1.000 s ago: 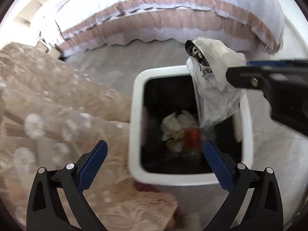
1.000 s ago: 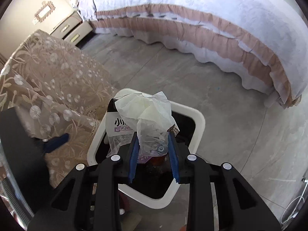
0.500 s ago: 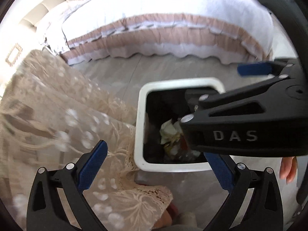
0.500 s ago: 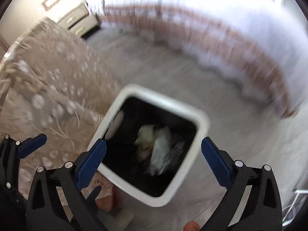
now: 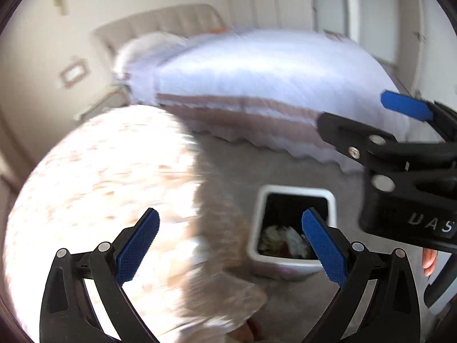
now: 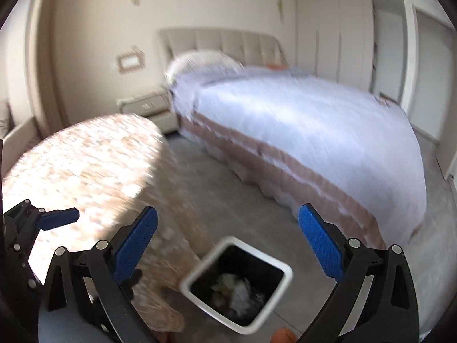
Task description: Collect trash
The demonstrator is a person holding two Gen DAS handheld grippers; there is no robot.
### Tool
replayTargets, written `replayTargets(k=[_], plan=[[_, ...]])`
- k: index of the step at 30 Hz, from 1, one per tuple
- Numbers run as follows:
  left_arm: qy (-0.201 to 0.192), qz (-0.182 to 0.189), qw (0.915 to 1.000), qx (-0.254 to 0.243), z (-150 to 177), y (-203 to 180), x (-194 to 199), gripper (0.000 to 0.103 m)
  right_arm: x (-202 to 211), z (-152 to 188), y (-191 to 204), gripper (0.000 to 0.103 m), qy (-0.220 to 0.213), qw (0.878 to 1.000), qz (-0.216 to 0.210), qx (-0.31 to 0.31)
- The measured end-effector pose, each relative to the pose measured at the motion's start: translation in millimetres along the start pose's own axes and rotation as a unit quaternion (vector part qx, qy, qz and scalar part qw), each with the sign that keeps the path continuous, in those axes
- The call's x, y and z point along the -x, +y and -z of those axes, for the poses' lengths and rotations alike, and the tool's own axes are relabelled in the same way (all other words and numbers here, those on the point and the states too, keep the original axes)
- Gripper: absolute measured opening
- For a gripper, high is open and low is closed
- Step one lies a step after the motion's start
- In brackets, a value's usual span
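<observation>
Down on the floor beside the lace-draped table (image 6: 85,154): white bin (image 6: 197,274), crumpled trash (image 6: 237,291) lying inside. Above it, right gripper (image 6: 228,245) and left gripper (image 5: 230,245), both spread wide and empty, free for another piece

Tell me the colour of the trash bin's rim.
White, around a black inside; the trash bin shows best in the right wrist view.

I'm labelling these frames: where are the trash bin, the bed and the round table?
trash bin (image 6: 287,271): right wrist view, white rim.
bed (image 6: 328,131): right wrist view, white cover.
round table (image 6: 85,154): right wrist view, sunlit lace top.
</observation>
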State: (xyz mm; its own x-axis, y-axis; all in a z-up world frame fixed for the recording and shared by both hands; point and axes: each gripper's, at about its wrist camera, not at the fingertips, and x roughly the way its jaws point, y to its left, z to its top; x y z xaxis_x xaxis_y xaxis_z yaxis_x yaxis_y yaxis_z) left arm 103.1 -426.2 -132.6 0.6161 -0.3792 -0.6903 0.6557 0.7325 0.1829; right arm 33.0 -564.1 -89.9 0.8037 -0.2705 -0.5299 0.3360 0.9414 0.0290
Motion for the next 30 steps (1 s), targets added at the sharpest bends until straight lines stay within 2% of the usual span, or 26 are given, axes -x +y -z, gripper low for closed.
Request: replayTargets(k=[4, 9, 12, 17, 19, 30], plan=[[-0.033, -0.042, 0.9974, 0.049, 13, 47, 44, 0.098, 22, -8, 47, 0.098, -0.039, 0.998, -0.029, 0.029], [-0.066, -0.101, 0.9856, 0.119, 43, 110, 97, 0.098, 51, -14, 105, 0.098, -0.078, 0.992, -0.089, 0.047], [-0.080, -0.144, 0.9753, 0.147, 64, 139, 126, 0.098, 68, -17, 140, 0.098, -0.098, 0.986, -0.118, 0.064], [-0.094, -0.186, 0.9610, 0.182, 90, 183, 172, 0.098, 93, -24, 194, 0.098, -0.111, 0.978, -0.163, 0.072], [-0.103, -0.211, 0.9521, 0.195, 101, 195, 193, 0.098, 106, -24, 213, 0.098, -0.116, 0.974, -0.179, 0.071], [-0.139, -0.294, 0.9155, 0.237, 151, 236, 261, 0.098, 150, -23, 277, 0.098, -0.133, 0.960, -0.229, 0.087]])
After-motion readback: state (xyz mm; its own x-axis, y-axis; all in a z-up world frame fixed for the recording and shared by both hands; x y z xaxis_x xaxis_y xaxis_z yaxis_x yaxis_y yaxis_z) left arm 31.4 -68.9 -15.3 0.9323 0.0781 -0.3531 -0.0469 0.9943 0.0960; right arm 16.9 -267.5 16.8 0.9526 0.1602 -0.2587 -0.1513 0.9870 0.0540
